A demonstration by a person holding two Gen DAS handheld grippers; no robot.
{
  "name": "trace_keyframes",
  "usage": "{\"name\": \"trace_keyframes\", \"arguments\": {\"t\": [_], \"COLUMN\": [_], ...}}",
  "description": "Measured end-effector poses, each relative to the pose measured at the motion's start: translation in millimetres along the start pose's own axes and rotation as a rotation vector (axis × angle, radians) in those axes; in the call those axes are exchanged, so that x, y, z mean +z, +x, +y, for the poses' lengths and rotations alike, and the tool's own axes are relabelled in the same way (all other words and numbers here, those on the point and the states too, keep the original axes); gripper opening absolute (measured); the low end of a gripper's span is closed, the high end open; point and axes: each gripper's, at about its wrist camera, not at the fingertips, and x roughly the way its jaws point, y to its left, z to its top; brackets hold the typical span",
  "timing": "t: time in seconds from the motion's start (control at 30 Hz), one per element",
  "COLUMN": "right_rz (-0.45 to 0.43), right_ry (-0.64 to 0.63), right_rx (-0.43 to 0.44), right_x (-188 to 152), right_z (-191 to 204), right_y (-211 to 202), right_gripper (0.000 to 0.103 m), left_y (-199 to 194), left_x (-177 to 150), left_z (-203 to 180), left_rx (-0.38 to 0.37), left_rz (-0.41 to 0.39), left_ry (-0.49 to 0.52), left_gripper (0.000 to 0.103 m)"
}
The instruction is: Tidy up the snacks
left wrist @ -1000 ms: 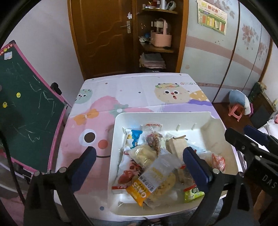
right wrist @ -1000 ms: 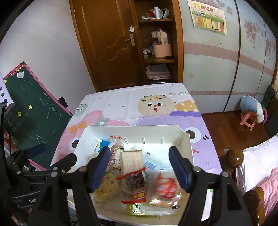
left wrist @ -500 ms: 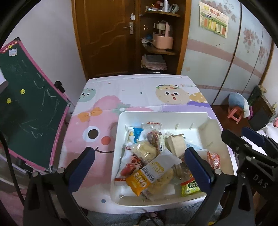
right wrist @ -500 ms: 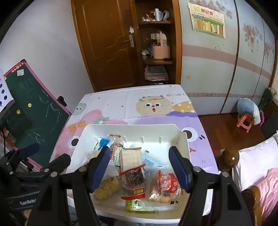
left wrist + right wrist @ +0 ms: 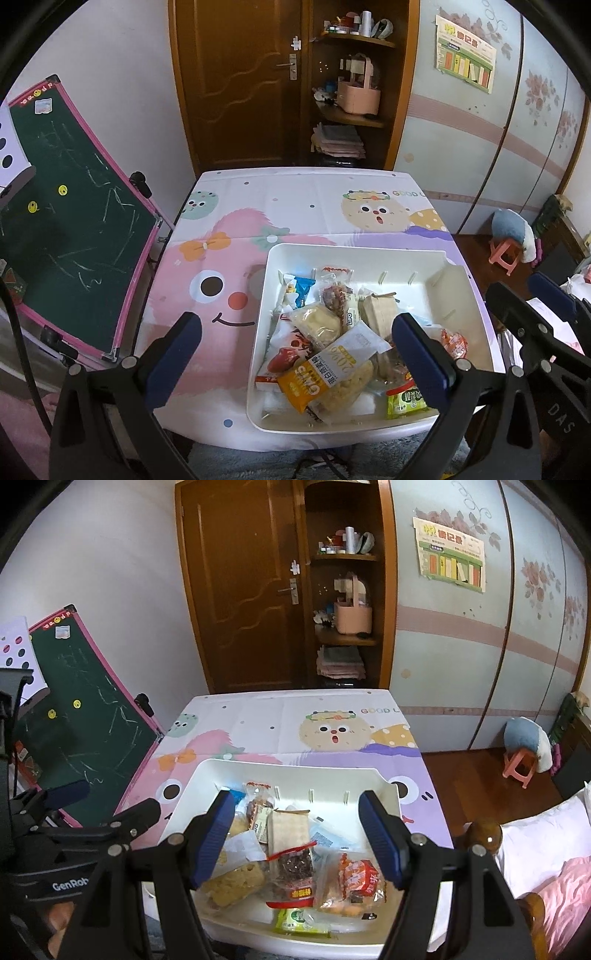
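Snacks sit heaped in the white bin (image 5: pixel 448 258) at the near right of the table (image 5: pixel 295 192); nothing lies loose on the cartoon tablecloth (image 5: pixel 229 236), so the scene fits either a pile waiting to be sorted or one just gathered in (cannot settle which from this alone); left gripper (image 5: pixel 295 350) hangs above the bin's left edge, fingers spread wide and holding nothing; right gripper (image 5: pixel 297 829) hovers over the bin's middle, likewise spread and empty; both well above the packets, no contact. Any pick from here would call for lowering onto one top packet and closing across its narrow side; crinkly wrappers overlap, so a neighbour may lift along. The orange-and-white packet (image 5: pixel 325 373) lies on top at the front left, long axis diagonal, orange end toward the near left corner, white end toward the far right; the tan packet (image 5: pixel 288 829) runs near-to-far, roughly in line with the right gripper's fingers; the red-and-orange packet (image 5: pixel 354 880) lies flat at the near right; the green packet (image 5: pixel 299 921) is against the near wall, long axis along it.
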Motion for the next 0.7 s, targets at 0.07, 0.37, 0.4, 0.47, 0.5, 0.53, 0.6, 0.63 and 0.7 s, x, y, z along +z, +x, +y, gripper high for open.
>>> {"name": "trace_keyframes", "arguments": {"t": [0.07,0.37,0.4,0.47,0.5,0.53,0.6,0.63,0.7], "right_rz": [-0.004,-0.006,-0.004,0.002,0.005,0.006,0.004,0.003,0.003], "right_ry": [-0.002,0.003,0.004,0.007,0.008,0.009,0.01,0.009,0.009], "right_rx": [0.0,0.001,-0.001,-0.007,-0.006,-0.006,-0.006,-0.006,-0.006], "right_x": [0,0,0,1,1,1,1,1,1], "right_z": [0,-1,-1,-2,-3,-3,-2,-3,-2], "right_y": [-1,-2,-2,-1,-1,-1,-1,-1,-1], "right_gripper": [0.07,0.07,0.07,0.07,0.07,0.07,0.07,0.07,0.07], "left_y": [-1,-9,-9,-9,-9,-10,-10,-11,-12], "left_x": [0,1,1,1,1,1,2,2,2], "left_z": [0,0,0,0,0,0,0,0,0], "left_rx": [0.005,0.019,0.019,0.019,0.021,0.023,0.024,0.025,0.027], "left_rz": [-0.004,-0.022,-0.021,-0.021,-0.022,-0.024,-0.027,-0.03,-0.032], "left_ry": [0.0,-0.006,-0.004,-0.004,-0.004,-0.002,-0.001,-0.001,0.0], "left_gripper": [0.103,0.103,0.103,0.103,0.103,0.103,0.103,0.103,0.103]}}
